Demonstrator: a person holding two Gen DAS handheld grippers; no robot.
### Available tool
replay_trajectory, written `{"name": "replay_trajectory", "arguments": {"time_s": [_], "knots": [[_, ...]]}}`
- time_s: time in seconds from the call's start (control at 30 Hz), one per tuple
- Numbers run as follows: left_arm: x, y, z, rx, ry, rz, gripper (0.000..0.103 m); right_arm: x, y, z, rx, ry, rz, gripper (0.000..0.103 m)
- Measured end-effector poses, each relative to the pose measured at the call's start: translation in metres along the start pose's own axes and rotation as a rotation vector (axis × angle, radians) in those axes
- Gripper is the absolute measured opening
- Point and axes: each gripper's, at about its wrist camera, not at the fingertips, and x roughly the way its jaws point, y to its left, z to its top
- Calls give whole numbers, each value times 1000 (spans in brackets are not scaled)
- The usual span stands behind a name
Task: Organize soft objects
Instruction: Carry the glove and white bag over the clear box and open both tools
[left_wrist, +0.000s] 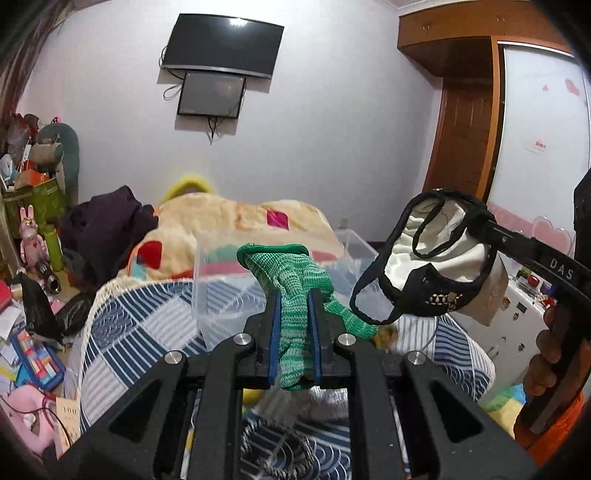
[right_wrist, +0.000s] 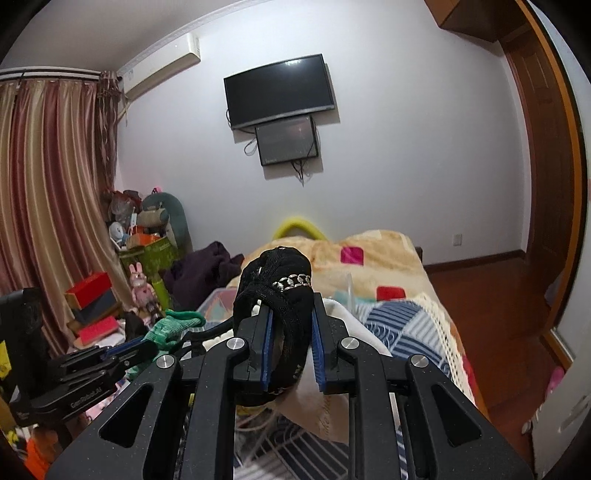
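Left gripper (left_wrist: 293, 295): jaws pinched on a green knitted glove (left_wrist: 291, 291), held up in the air above the bed; the cuff rises past the blue pads, a finger droops to the right, the rest hangs down between the jaws.

Right gripper (right_wrist: 291, 317): jaws pinched on a black fabric piece with white lining (right_wrist: 275, 284), a small metallic chain trim across its front; thin black straps loop loose. From the left wrist view it hangs at the right, near the glove but apart from it.

Clear plastic box (left_wrist: 221, 280): stands on the bed, just beyond the glove.

Bed: blue-and-white patterned coverlet (left_wrist: 147, 325) near, beige blanket with coloured squares (left_wrist: 236, 221) far, dark purple garment (left_wrist: 110, 225) at far left.

Far wall: television (right_wrist: 279, 90), smaller screen beneath.

Left side: striped curtains (right_wrist: 48, 184), piled toys and boxes.
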Motion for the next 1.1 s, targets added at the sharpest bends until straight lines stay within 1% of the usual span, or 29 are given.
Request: {"name": "replay_trajectory", "arguments": {"time_s": [0.13, 0.27, 0.4, 0.53, 0.63, 0.7, 0.87, 0.97, 1.1], "knots": [[13, 7, 12, -1, -9, 16, 13, 17, 0, 2, 11, 3, -6, 16], [30, 14, 19, -3, -1, 26, 13, 42, -4, 1, 22, 33, -31, 16], [53, 24, 24, -14, 29, 24, 13, 59, -7, 0, 35, 58, -55, 16], [79, 26, 25, 8, 68, 46, 13, 80, -10, 2, 37, 102, -76, 16], [96, 29, 22, 19, 104, 46, 13, 94, -9, -1, 23, 144, -85, 16], [107, 28, 20, 32, 129, 59, 13, 101, -6, -3, 5, 174, -90, 16], [131, 28, 14, 48, 187, 67, 13, 113, 2, -8, -63, 235, -90, 16], [137, 31, 12, 43, 208, 59, 13, 117, 2, -11, -94, 265, -86, 16], [138, 33, 11, 41, 218, 50, 13, 123, -2, -13, -103, 297, -78, 17]]}}
